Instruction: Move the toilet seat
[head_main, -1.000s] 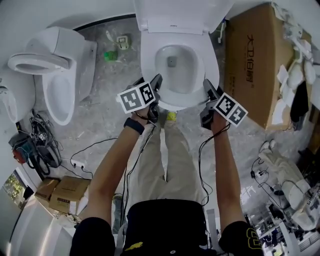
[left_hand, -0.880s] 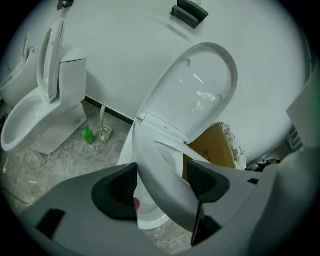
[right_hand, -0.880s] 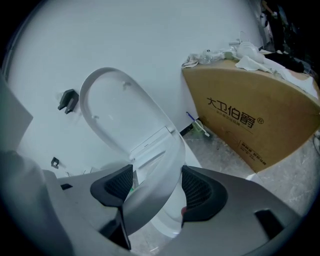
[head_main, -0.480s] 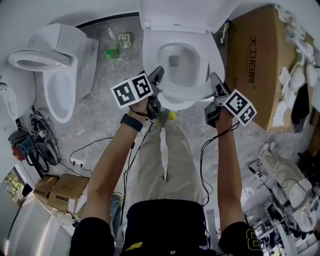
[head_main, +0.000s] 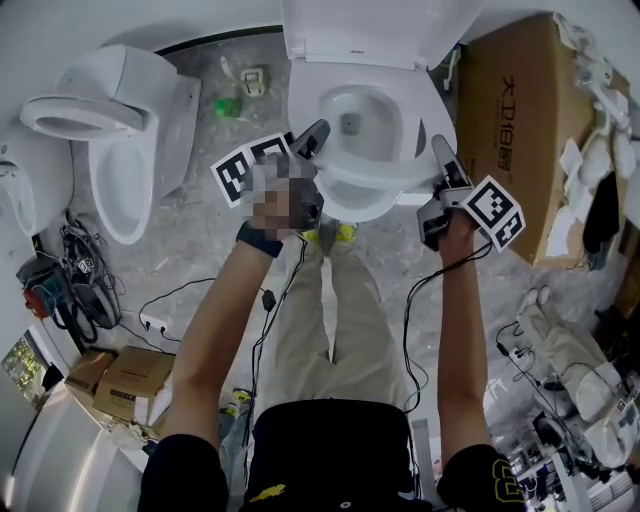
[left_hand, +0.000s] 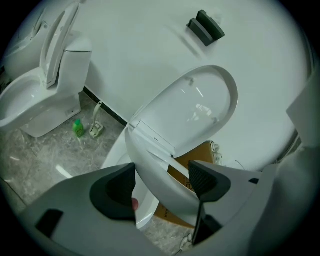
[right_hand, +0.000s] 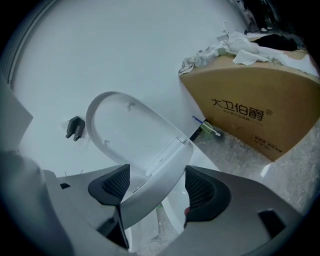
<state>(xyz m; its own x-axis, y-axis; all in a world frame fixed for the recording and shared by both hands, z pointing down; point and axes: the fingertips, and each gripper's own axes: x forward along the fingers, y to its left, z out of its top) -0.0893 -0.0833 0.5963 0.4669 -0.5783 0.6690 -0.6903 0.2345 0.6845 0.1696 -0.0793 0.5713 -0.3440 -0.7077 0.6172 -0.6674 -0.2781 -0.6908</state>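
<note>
toilet seat (head_main: 375, 178) part-raised | left gripper (head_main: 312, 140) 9 o'clock, jaws apart astride its edge | right gripper (head_main: 440, 152) 3 o'clock, jaws just widened, seat between | opposite sides keep it level

From my end this reads as a test room or workshop for bathroom fittings, not a home bathroom. I see a toilet (head_main: 365, 150) and a second toilet (head_main: 120, 130) standing near each other on one stone-patterned floor (head_main: 215, 210), against a bare white wall (head_main: 180, 20). A big printed cardboard box (head_main: 515, 130) stands just beside the first. Smaller cardboard boxes (head_main: 120, 378) lie at the lower left. Cables (head_main: 190, 290) and a power strip (head_main: 152, 325) trail over the floor, and heaped equipment (head_main: 575, 370) crowds the right edge.
</note>
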